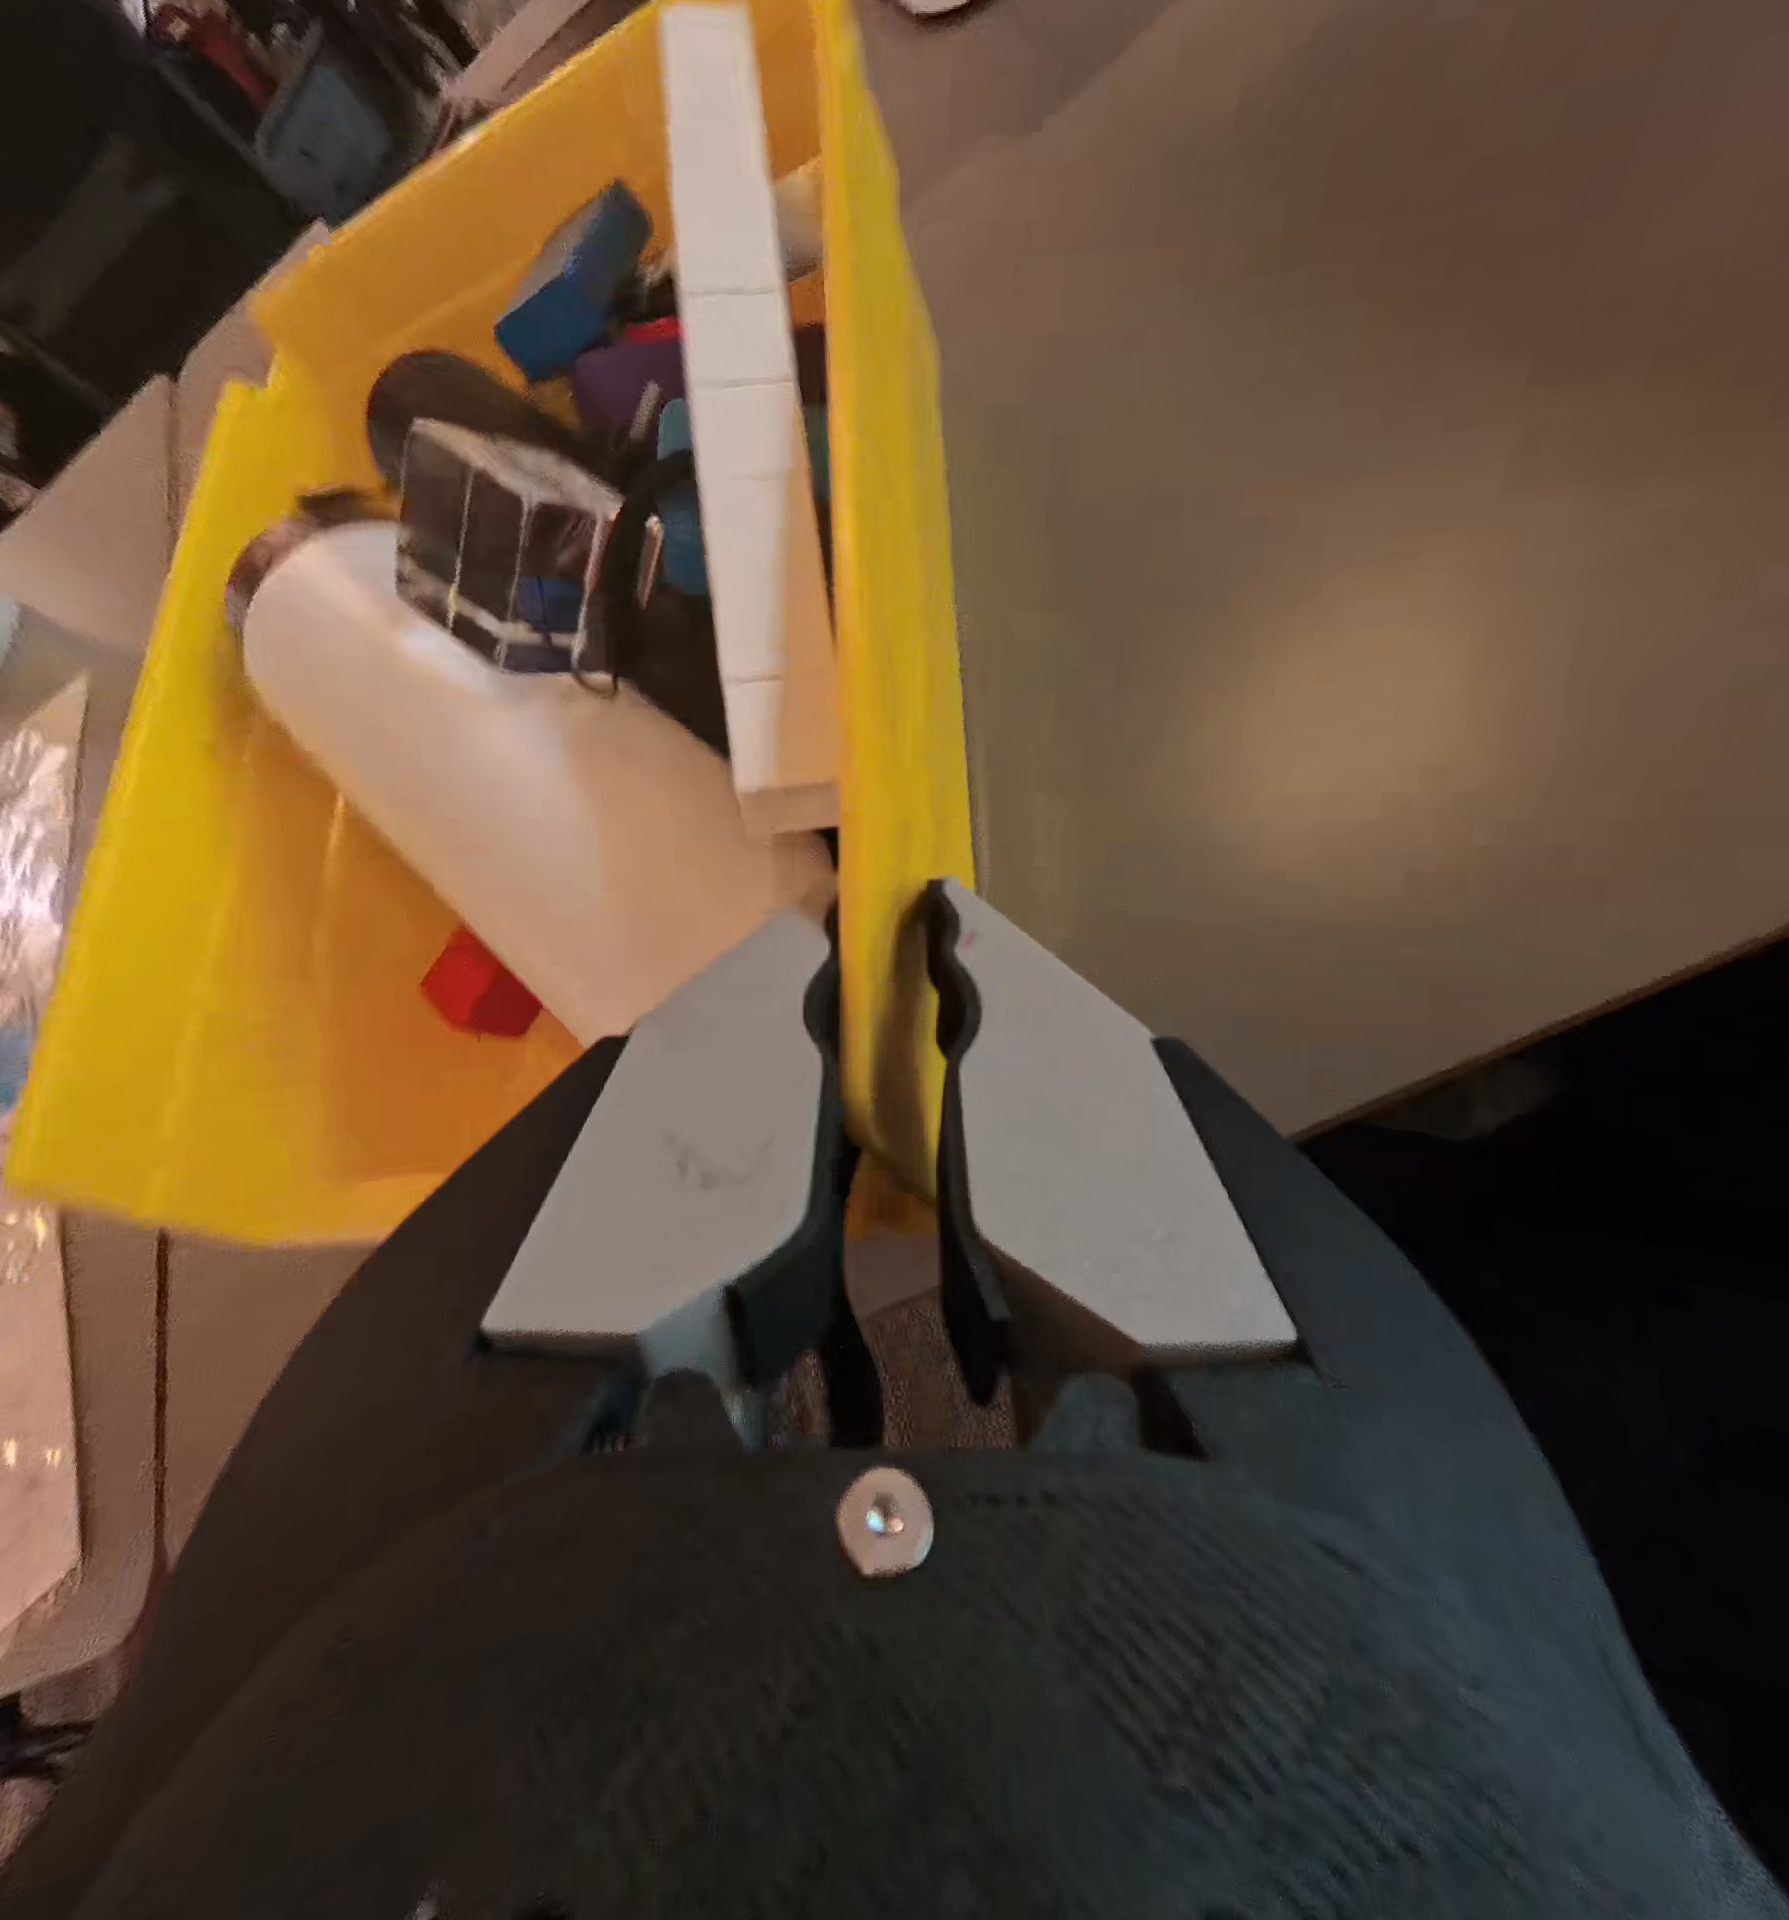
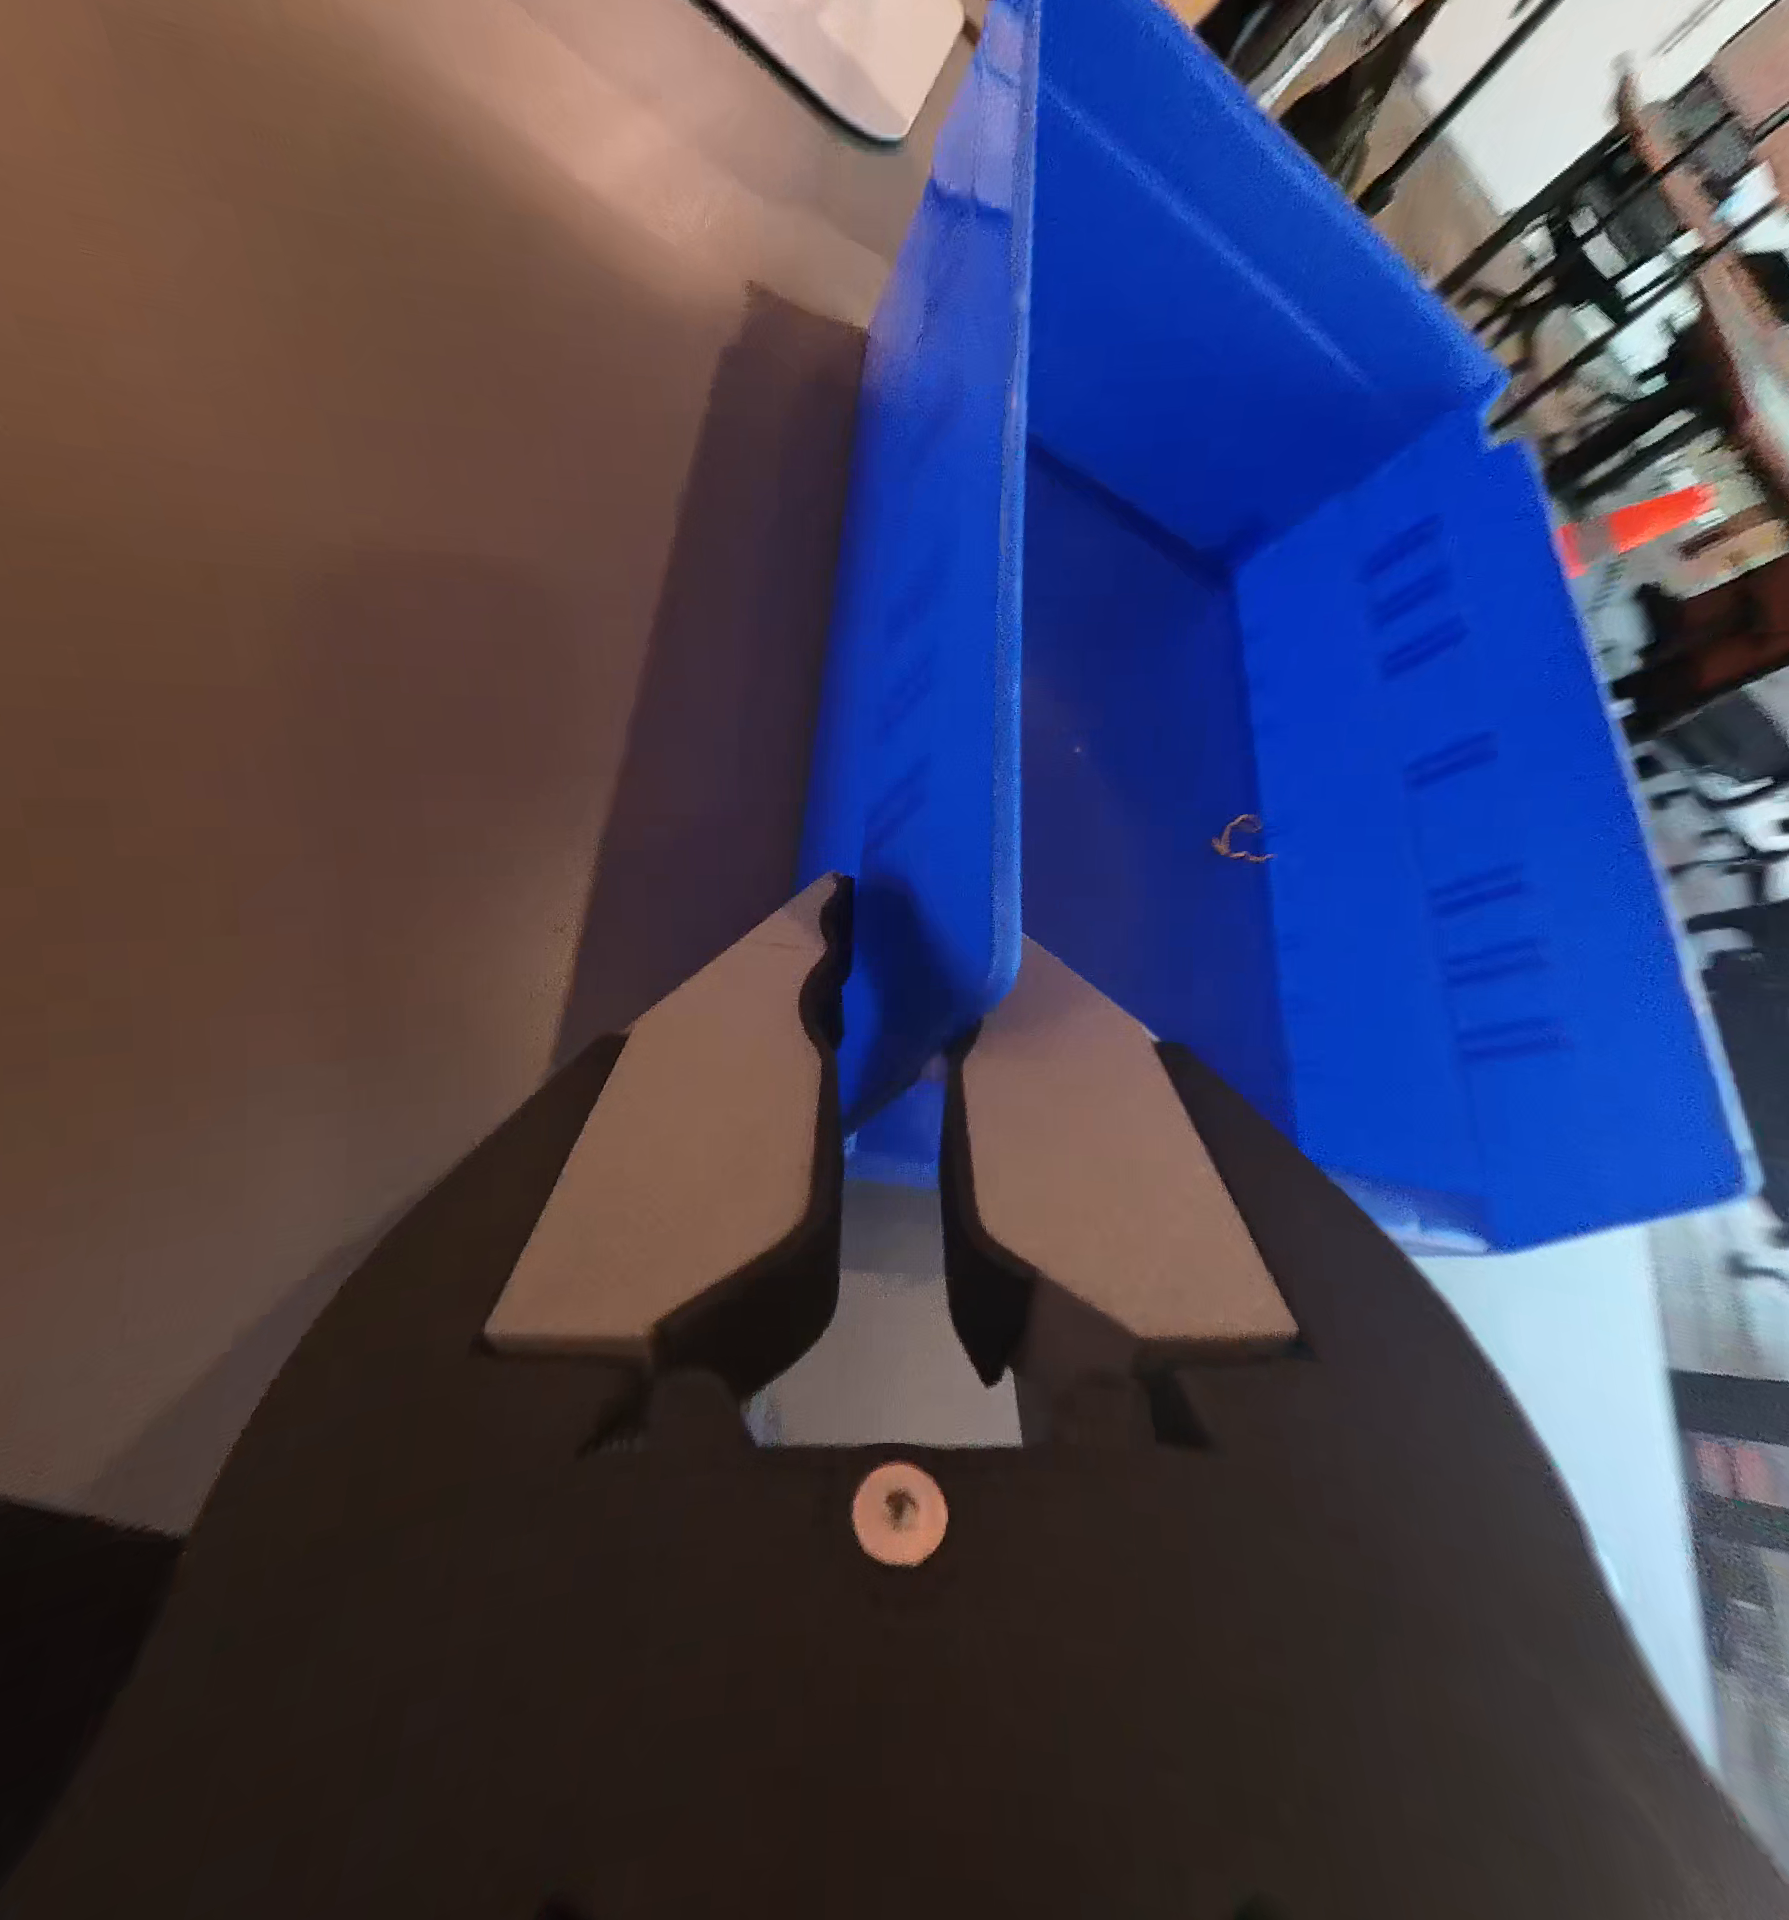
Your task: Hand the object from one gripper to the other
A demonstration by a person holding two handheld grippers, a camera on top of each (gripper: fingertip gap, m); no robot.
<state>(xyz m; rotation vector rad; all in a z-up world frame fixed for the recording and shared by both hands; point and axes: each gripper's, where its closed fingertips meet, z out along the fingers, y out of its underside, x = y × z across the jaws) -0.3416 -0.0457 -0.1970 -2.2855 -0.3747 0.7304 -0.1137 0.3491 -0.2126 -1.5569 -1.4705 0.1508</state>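
Note:
My left gripper (image 1: 885, 914) is shut on the right wall of a yellow bin (image 1: 890, 582). The bin holds a white bottle (image 1: 474, 727), a dark cube with white edges (image 1: 505, 551), a long white block strip (image 1: 739, 416), a red block (image 1: 479, 987), a blue block (image 1: 578, 281) and other small things. My right gripper (image 2: 926, 914) is shut on the left wall of a blue bin (image 2: 931, 644). The blue bin holds only a small scrap of thread (image 2: 1238, 840). Both views are blurred.
Both bins sit on a brown table (image 1: 1389, 520), which also shows in the right wrist view (image 2: 298, 623). The table's edge runs at the right of the left wrist view. A white flat thing (image 2: 848, 52) lies at the far end. Shelves and furniture (image 2: 1700, 312) stand beyond the blue bin.

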